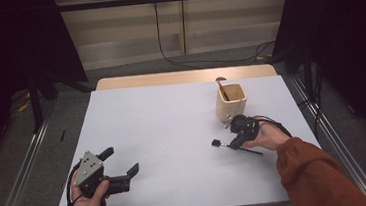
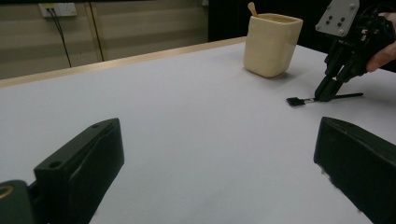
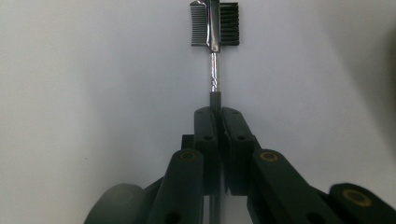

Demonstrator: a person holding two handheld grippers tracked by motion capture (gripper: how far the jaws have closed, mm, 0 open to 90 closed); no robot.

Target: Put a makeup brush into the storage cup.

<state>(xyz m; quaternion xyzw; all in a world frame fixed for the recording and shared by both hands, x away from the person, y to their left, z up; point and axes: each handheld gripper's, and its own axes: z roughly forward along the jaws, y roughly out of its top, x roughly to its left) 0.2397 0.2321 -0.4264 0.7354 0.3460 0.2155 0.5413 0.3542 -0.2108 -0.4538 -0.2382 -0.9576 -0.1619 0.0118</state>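
Two grippers: both at the table's near edge, one to each side of the white table [image 1: 173,129].
Right gripper [image 1: 235,141]: at 4 o'clock on the table, jaws closed on the thin handle of a small brow brush [image 1: 225,144].
Grip detail: in the right gripper view the jaws pinch the dark handle just behind the metal neck; the brush [image 3: 214,28] points to 12 o'clock, comb teeth one side, bristles the other.
Brush position: head at the tabletop, handle running out behind the jaws toward 4 o'clock; seen from the left gripper view it lies low, brush [image 2: 299,100] under the right gripper [image 2: 327,93]. Whether it has left the surface, cannot tell.
Left gripper [image 1: 121,166]: at 7 o'clock, jaws wide apart, nothing between them.
Progress: grasp looks made; lift and carry not yet done.
Likely goal: cream cup [image 1: 231,100] at 1 o'clock, just beyond the right gripper, already holding one wooden-handled tool [image 1: 222,85].
Remaining, by my reading: raise, tip upright, drop in.
Obstacles: open tabletop between brush and cup; the standing tool leans at the cup's far rim and could catch the brush.
Surroundings: cable [image 1: 166,49] on the floor beyond the table, dark curtains either side.
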